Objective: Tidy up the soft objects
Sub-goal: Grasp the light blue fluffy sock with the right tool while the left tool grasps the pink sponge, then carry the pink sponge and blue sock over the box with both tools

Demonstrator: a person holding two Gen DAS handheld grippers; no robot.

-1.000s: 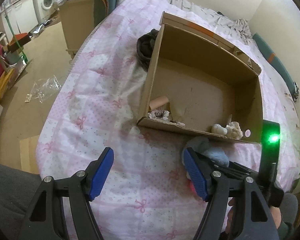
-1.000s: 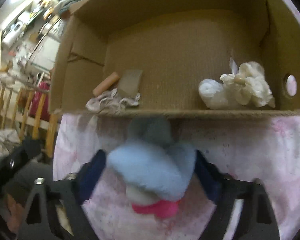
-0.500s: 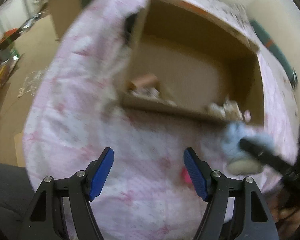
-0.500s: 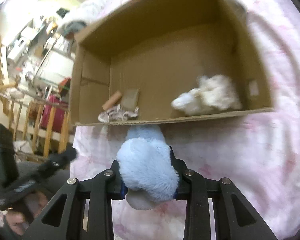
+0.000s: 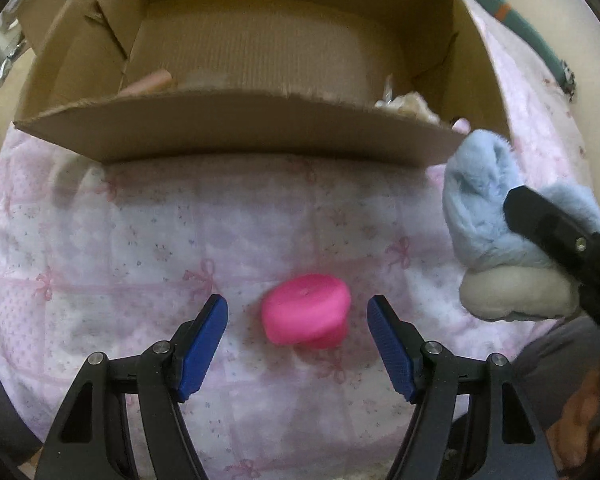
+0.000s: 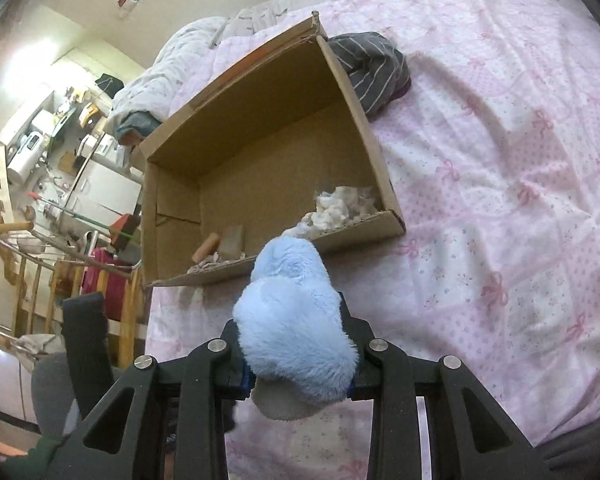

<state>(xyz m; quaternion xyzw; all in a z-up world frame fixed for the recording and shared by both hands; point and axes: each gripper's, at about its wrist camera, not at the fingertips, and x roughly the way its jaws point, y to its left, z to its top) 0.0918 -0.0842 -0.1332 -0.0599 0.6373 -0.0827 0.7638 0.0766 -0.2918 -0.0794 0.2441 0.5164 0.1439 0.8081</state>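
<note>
The left wrist camera looks steeply down, close over the pink bow-printed quilt (image 5: 148, 240), facing the near wall of the open brown cardboard box (image 5: 236, 128). The right wrist camera sits higher and farther back, angled down across the same box (image 6: 268, 168) and quilt (image 6: 500, 200), with the room's shelves behind.

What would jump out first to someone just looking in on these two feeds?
The fluffy blue plush, clamped in the right gripper and held above the pink bedspread just short of the cardboard box. Next, the bright pink soft piece lying on the bedspread between the open jaws of the left gripper, untouched.
</note>
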